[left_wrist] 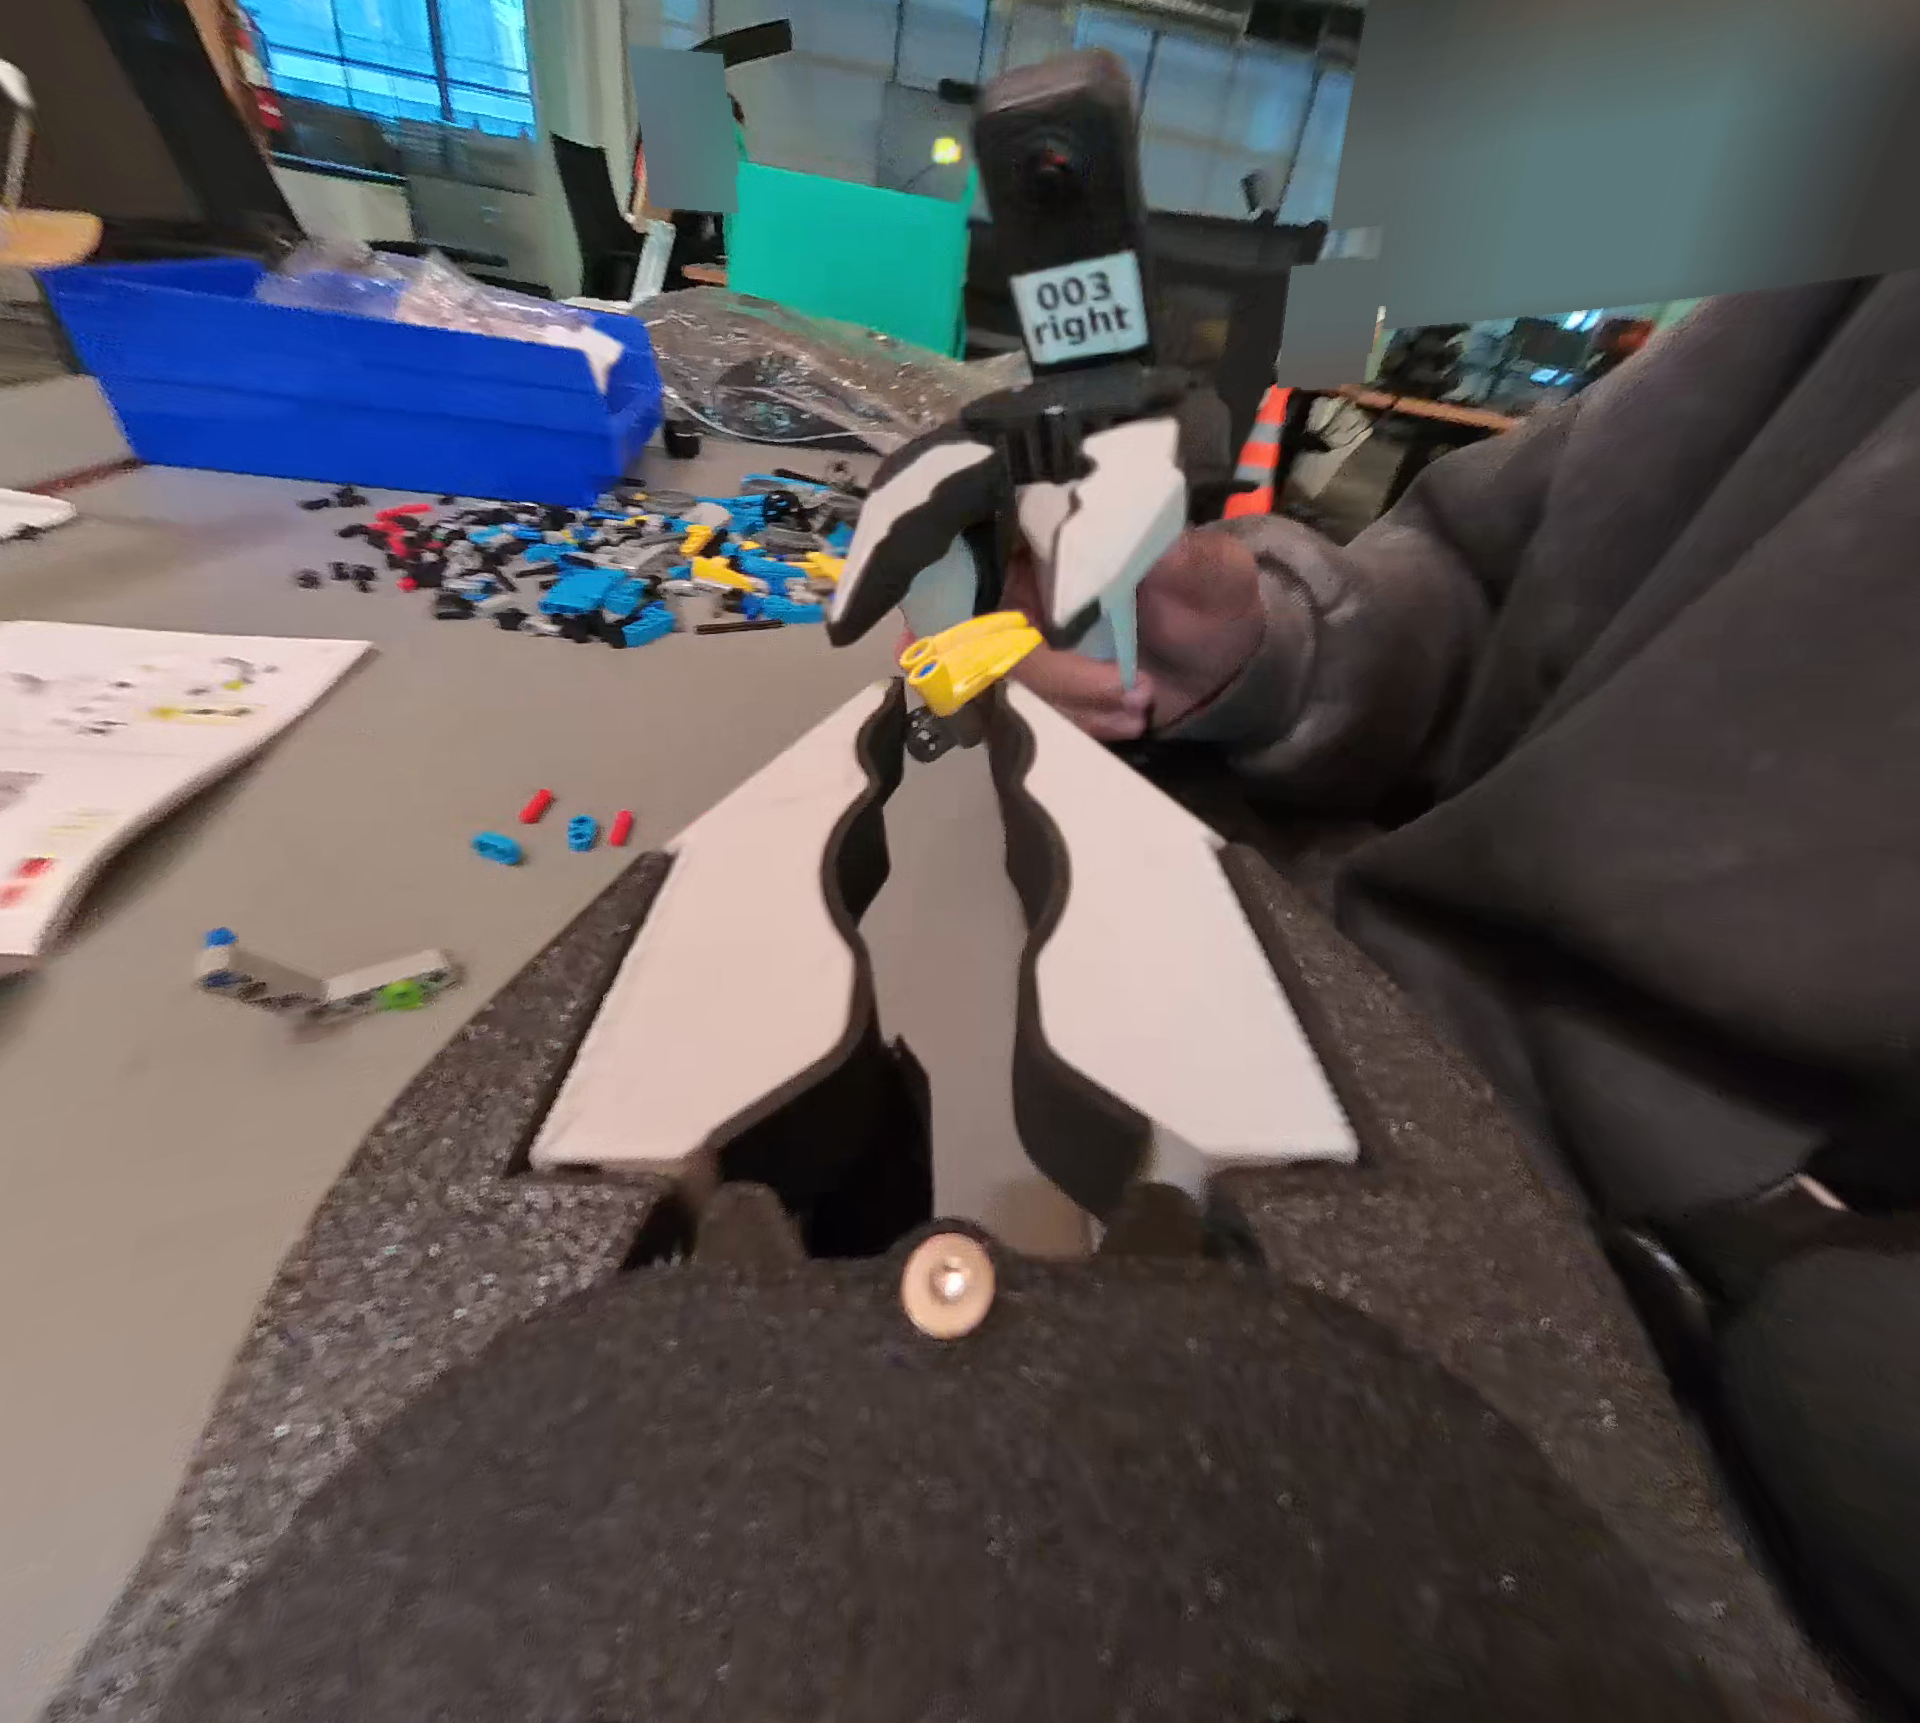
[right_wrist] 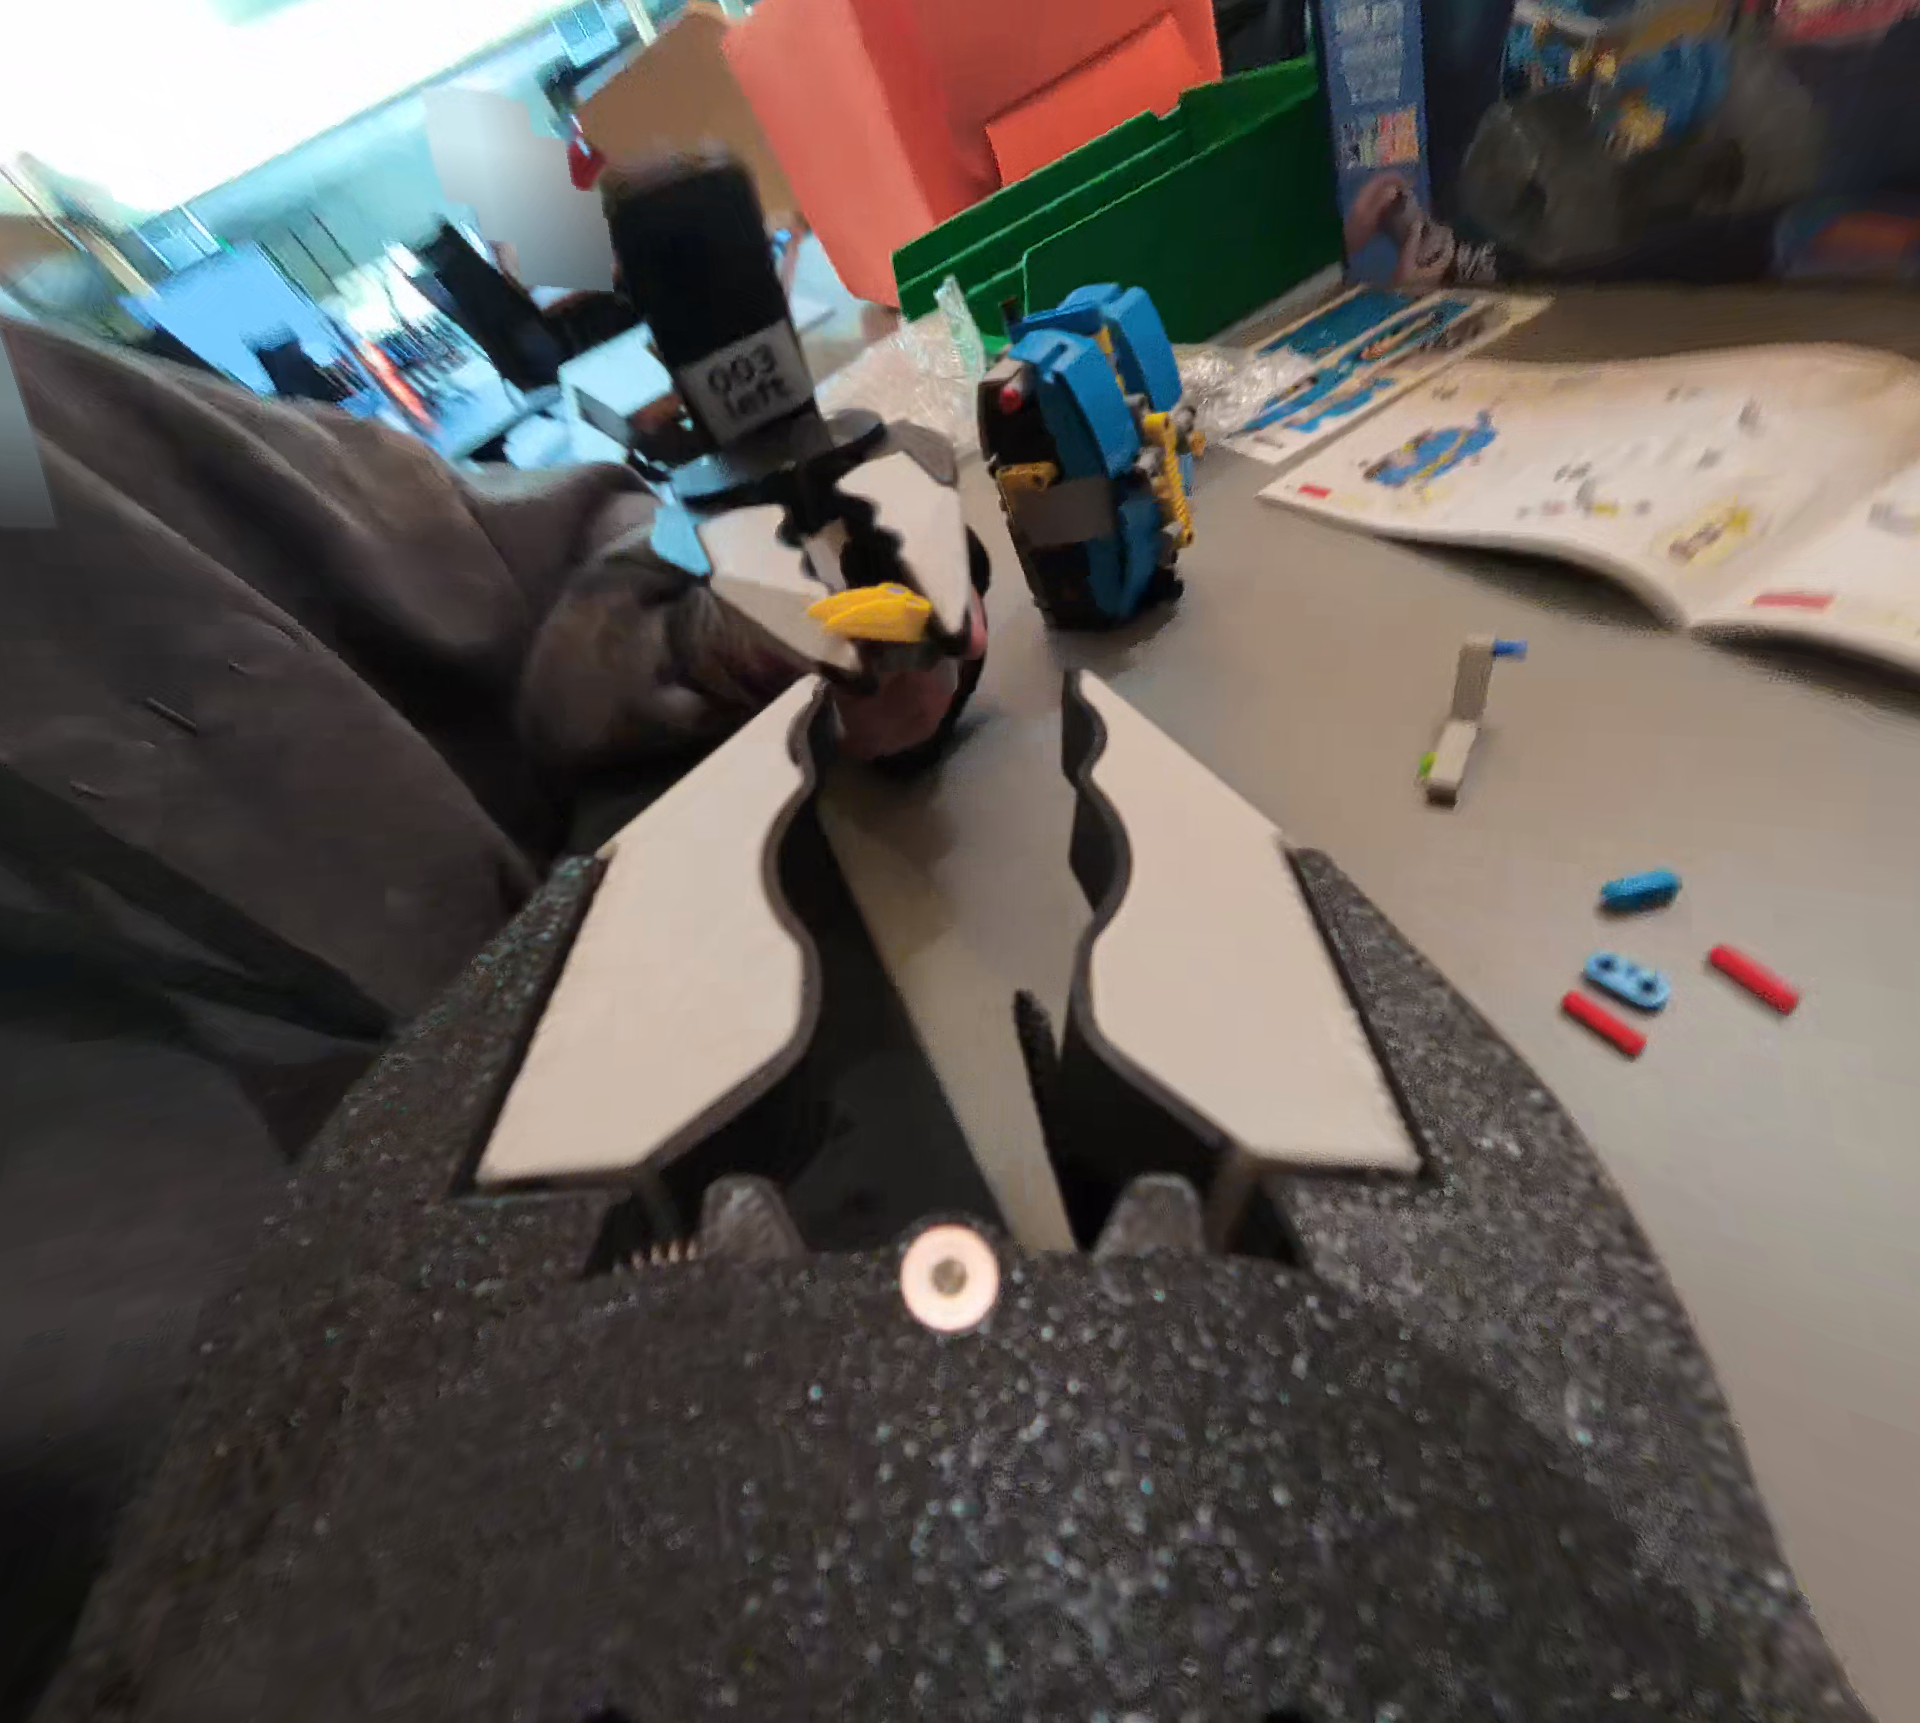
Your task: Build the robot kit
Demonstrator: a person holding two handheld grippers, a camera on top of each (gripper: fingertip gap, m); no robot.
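I see left gripper (left_wrist: 940, 717) pinching yellow piece (left_wrist: 966, 660) at 12 o'clock; right gripper (right_wrist: 945, 707) jaws wide, empty.

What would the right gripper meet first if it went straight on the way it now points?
Judging from its own wrist view, the right gripper, open and empty, would probably first meet the left gripper and the yellow piece it holds. Depth is uncertain.
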